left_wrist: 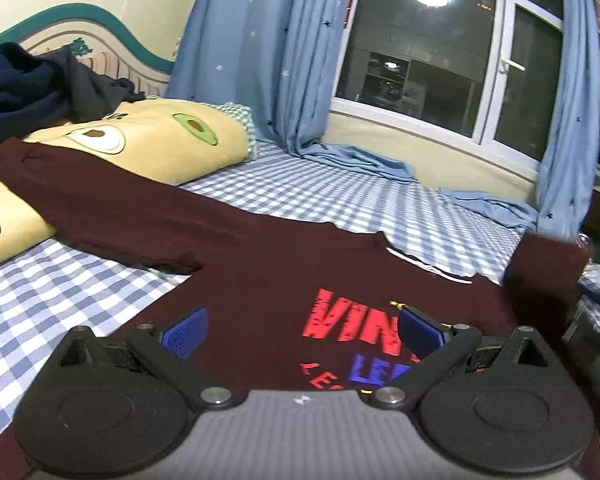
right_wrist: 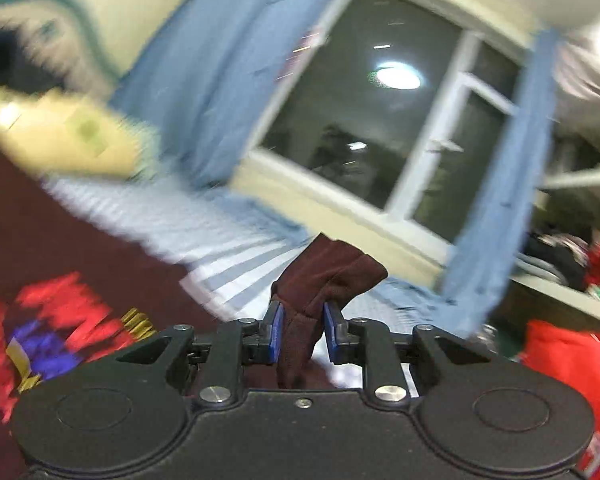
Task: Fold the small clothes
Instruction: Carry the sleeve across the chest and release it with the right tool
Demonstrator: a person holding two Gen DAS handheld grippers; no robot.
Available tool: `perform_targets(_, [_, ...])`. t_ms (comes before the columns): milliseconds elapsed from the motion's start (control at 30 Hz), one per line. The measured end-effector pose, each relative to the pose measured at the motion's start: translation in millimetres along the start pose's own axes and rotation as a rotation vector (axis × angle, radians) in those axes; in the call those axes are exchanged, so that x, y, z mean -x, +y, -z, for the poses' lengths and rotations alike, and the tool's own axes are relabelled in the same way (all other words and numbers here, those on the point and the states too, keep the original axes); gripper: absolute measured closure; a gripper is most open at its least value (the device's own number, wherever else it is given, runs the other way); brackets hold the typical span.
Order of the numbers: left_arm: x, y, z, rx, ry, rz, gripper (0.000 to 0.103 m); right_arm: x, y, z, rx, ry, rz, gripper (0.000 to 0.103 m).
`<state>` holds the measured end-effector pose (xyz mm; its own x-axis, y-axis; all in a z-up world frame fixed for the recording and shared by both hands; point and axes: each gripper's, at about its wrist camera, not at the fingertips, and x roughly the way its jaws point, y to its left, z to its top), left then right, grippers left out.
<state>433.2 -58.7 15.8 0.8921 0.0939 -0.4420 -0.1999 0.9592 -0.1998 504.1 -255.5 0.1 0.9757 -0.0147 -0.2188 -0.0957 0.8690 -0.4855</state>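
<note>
A dark maroon long-sleeved shirt (left_wrist: pixel 260 264) with red and blue lettering lies spread front-up on a blue checked bed sheet (left_wrist: pixel 340 196). Its left sleeve (left_wrist: pixel 80 184) stretches over a cream avocado-print pillow. My left gripper (left_wrist: pixel 302 330) hovers open just above the print, nothing between its blue pads. My right gripper (right_wrist: pixel 302 330) is shut on the cuff of the other sleeve (right_wrist: pixel 332 272), which sticks up between the blue pads. In the left wrist view that lifted sleeve (left_wrist: pixel 544 276) rises at the right edge. The right wrist view is blurred by motion.
A cream avocado-print pillow (left_wrist: pixel 156 140) and a heap of dark clothes (left_wrist: pixel 32 88) lie by the headboard at left. Blue curtains (left_wrist: pixel 260 52) hang before a dark window (left_wrist: pixel 420 48), pooling on the bed. A red item (right_wrist: pixel 572 368) sits at right.
</note>
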Motion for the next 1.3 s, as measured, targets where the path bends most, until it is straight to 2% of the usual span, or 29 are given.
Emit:
perform_targets(133, [-9, 7, 3, 0.018, 0.004, -0.006, 0.001, -4, 57, 13, 0.175, 0.069, -0.090, 0.080])
perform_targets(200, [-17, 9, 5, 0.044, 0.031, 0.024, 0.001, 0, 76, 19, 0.252, 0.083, -0.117, 0.078])
perform_targets(233, [-19, 10, 7, 0.060, 0.049, 0.047, 0.001, 8, 80, 27, 0.275, 0.077, -0.126, 0.069])
perform_targets(267, [-24, 10, 8, 0.077, 0.068, 0.070, 0.001, 15, 81, 32, 0.300, 0.078, -0.130, 0.049])
perform_targets(333, [-30, 8, 10, 0.091, 0.089, 0.089, 0.001, 27, 77, 40, 0.319, 0.053, -0.124, 0.022])
perform_targets(367, [-33, 5, 11, 0.087, 0.086, 0.098, 0.001, 32, 73, 42, 0.320, 0.047, -0.124, 0.018])
perform_targets(400, [-34, 1, 13, 0.079, 0.079, 0.106, 0.001, 37, 68, 44, 0.316, 0.051, -0.124, 0.017])
perform_targets(467, [-36, -10, 14, 0.055, 0.060, 0.133, 0.001, 52, 48, 51, 0.273, 0.063, -0.119, 0.006])
perform_targets(533, [-41, -24, 18, 0.031, 0.052, 0.165, 0.001, 66, 28, 62, 0.201, 0.084, -0.092, 0.002])
perform_targets(633, [-50, -48, 26, -0.024, 0.058, 0.191, 0.001, 84, -8, 83, 0.083, 0.141, -0.006, 0.001])
perform_targets(733, [-57, -70, 42, -0.129, 0.062, 0.161, 0.001, 97, -42, 116, -0.015, 0.217, 0.103, 0.001])
perform_targets(800, [-61, -82, 51, -0.191, 0.068, 0.129, 0.001, 94, -61, 136, -0.071, 0.286, 0.167, 0.002])
perform_targets(867, [-65, -87, 59, -0.231, 0.092, 0.092, 0.001, 83, -73, 154, -0.113, 0.339, 0.199, 0.010])
perform_targets(900, [-69, -88, 62, -0.237, 0.116, 0.076, 0.001, 78, -78, 159, -0.145, 0.355, 0.205, 0.013])
perform_targets(967, [-76, -87, 65, -0.228, 0.161, 0.068, 0.001, 67, -89, 167, -0.230, 0.370, 0.202, 0.024])
perform_targets(1033, [-81, -85, 65, -0.201, 0.196, 0.063, 0.001, 57, -95, 171, -0.280, 0.370, 0.186, 0.028])
perform_targets(1100, [-83, -81, 66, -0.182, 0.208, 0.070, 0.001, 61, -96, 172, -0.289, 0.349, 0.184, 0.046])
perform_targets(1133, [-84, -77, 65, -0.177, 0.214, 0.072, 0.001, 62, -97, 173, -0.293, 0.339, 0.180, 0.065])
perform_targets(1167, [-84, -75, 66, -0.176, 0.219, 0.072, 0.001, 62, -96, 173, -0.304, 0.335, 0.170, 0.077])
perform_targets(1267, [-84, -75, 66, -0.180, 0.216, 0.067, 0.001, 62, -87, 172, -0.272, 0.351, 0.160, 0.091])
perform_targets(1300, [-84, -74, 66, -0.175, 0.213, 0.069, 0.001, 60, -83, 169, -0.248, 0.346, 0.171, 0.091])
